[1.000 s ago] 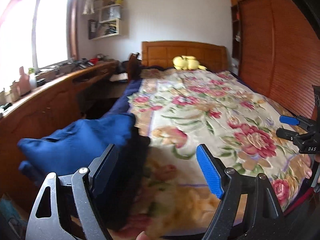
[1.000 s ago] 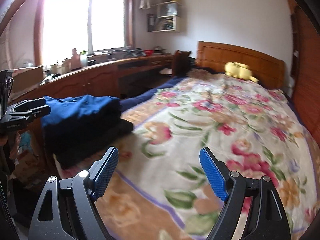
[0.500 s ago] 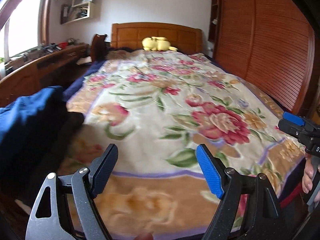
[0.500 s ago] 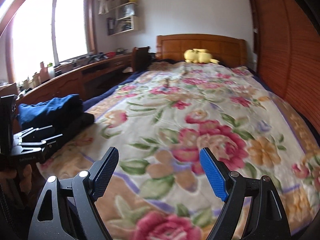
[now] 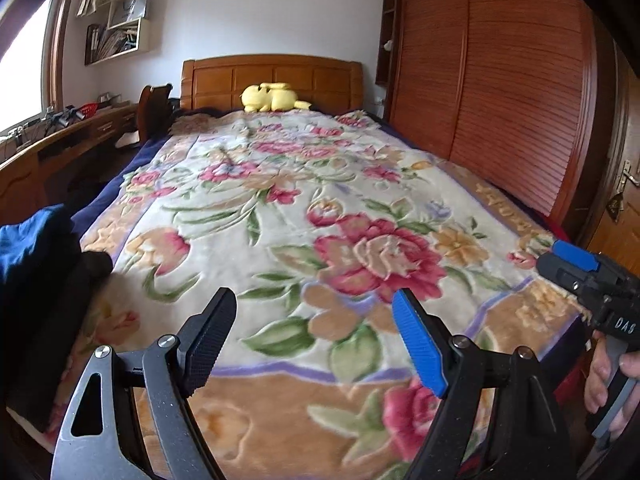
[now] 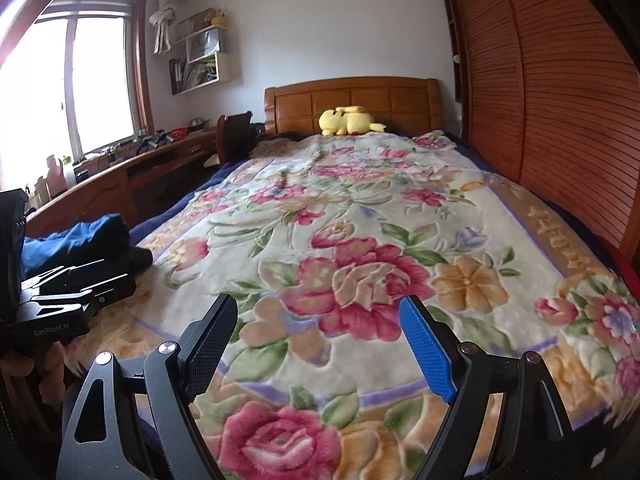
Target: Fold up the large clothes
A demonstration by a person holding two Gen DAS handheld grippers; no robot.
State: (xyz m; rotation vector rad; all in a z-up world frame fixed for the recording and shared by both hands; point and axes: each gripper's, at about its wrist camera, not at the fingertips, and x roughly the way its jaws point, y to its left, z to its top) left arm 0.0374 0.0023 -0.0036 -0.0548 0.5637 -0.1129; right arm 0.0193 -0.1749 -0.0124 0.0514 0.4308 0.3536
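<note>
both grippers wide open and holding nothing, left gripper (image 5: 314,340) and right gripper (image 6: 320,344) over the blanket (image 5: 320,220). clothes (image 6: 76,240) sit piled at the left edge of frame. i'd say grab the top one by two corners and spread it flat first. count: one pile, one blanket, one plush (image 6: 350,120), two grippers

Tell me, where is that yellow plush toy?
The yellow plush toy lies at the far end of the bed, against the wooden headboard, centred in both views.
</note>
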